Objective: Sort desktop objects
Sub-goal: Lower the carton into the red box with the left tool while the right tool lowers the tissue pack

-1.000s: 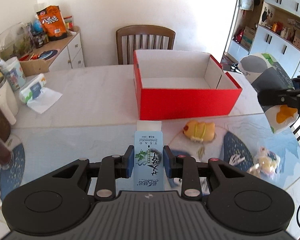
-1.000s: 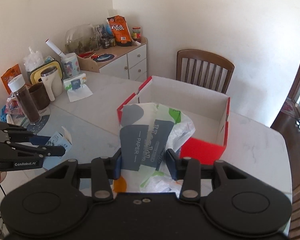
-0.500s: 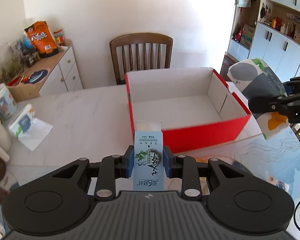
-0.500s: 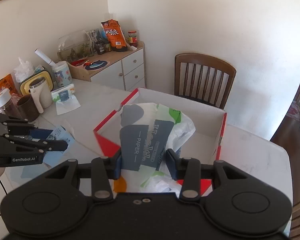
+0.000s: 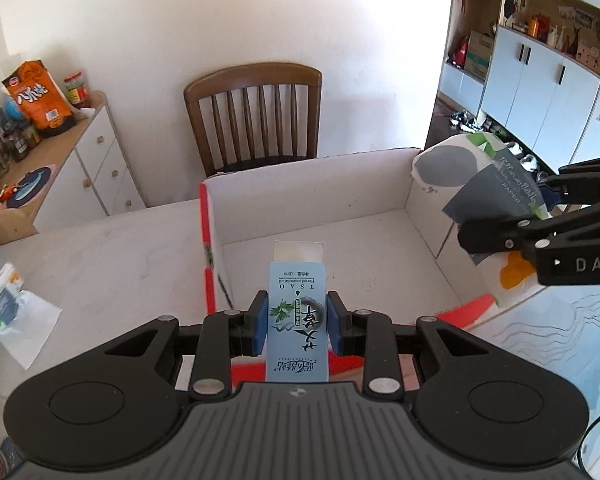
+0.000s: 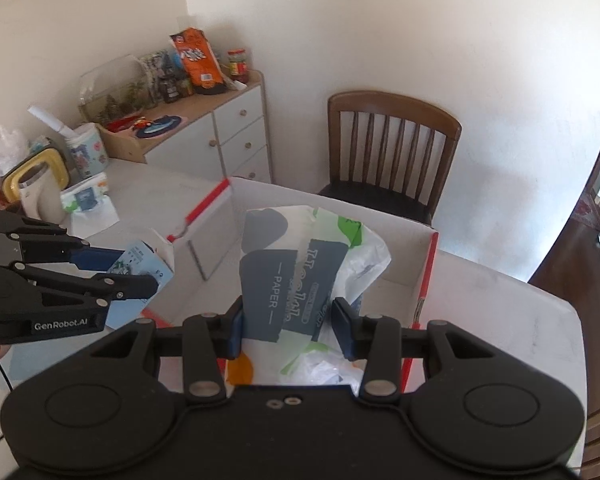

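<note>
Far left: white sideboard [image 5: 96,168] against the wall, an orange snack bag [image 5: 38,98] and a red-lidded jar [image 5: 75,89] on top. On the pale marble table [image 5: 112,264] below it, a wet-wipes pack [image 5: 8,308] near the left edge.

Centre, left wrist view: left gripper [image 5: 297,322] clenched on a light-blue carton [image 5: 297,320] printed "TSAO", blue pads pressed to both its long sides. Carton upright along the fingers, white top flap open, held over the near wall of the red box [image 5: 208,248]. Box sits on the table with a white interior; its floor looks bare where visible. Brown wooden chair [image 5: 256,116] behind the box, at the wall.

Right: right gripper [image 6: 290,326] grasping a tissue-paper pack [image 6: 296,276], soft white wrapper with grey, green and orange patches and the word "PAPER". Both pads bear on the crumpled wrapper. Pack hangs above the box's right-hand portion, clear of the floor. The two grippers well apart, one toward each end of the box.

Far right: white-doored cabinets [image 5: 540,88] beyond a doorway.
</note>
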